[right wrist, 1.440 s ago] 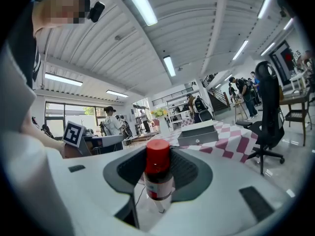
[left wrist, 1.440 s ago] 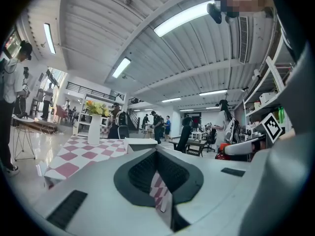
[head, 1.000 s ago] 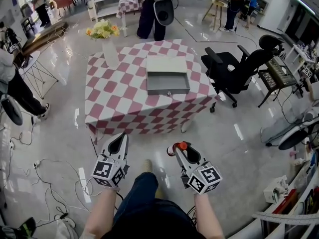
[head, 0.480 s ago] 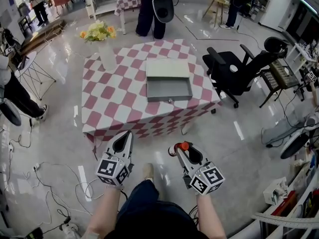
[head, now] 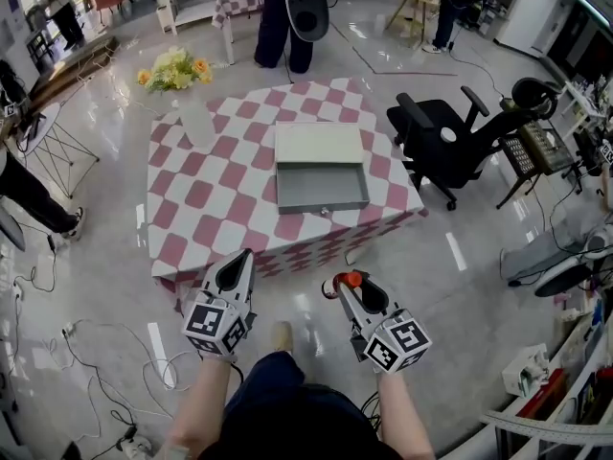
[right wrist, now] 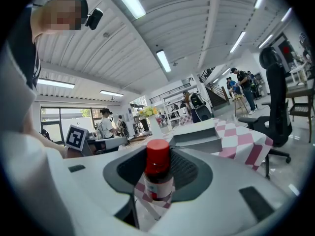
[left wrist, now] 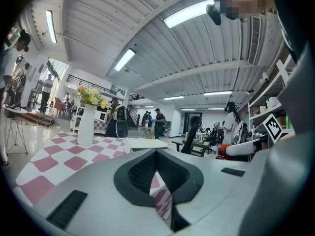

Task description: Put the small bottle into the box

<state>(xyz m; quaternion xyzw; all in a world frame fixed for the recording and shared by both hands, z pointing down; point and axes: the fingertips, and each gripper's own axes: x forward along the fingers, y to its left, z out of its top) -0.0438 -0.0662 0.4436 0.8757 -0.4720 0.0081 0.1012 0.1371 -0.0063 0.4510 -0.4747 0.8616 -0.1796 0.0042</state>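
Far on the left, a folding stand (head: 59,140) rests on the glossy floor (head: 105,257), with loose cables (head: 91,338) trailing nearer the camera. Beside it to the right is a table (head: 206,195) under a pink and white checked cloth; a white vase (head: 196,121) of yellow flowers (head: 172,65) stands upright at its far left corner. Right of the table's middle lies the grey box (head: 322,201), open at the top, with a flat white piece touching its far side. Nothing can be seen inside it. Below the table's near edge, over the floor, the left gripper (head: 241,261) is held out with its jaws together and nothing between them; through the gap behind its tips only the checked cloth shows. Just to its right, the right gripper (head: 347,287) has its jaws clamped on the bottle (right wrist: 158,173), which stands upright between the pads, its red cap rising above them and a pale label round its body. The bottle is thus in front of the table and well apart from the box, not in it. Further right a black chair (head: 460,142) stands close to the table's right corner, and more cables and gear crowd the right edge. At the back, a person (head: 287,17) in dark clothes stands beyond the table
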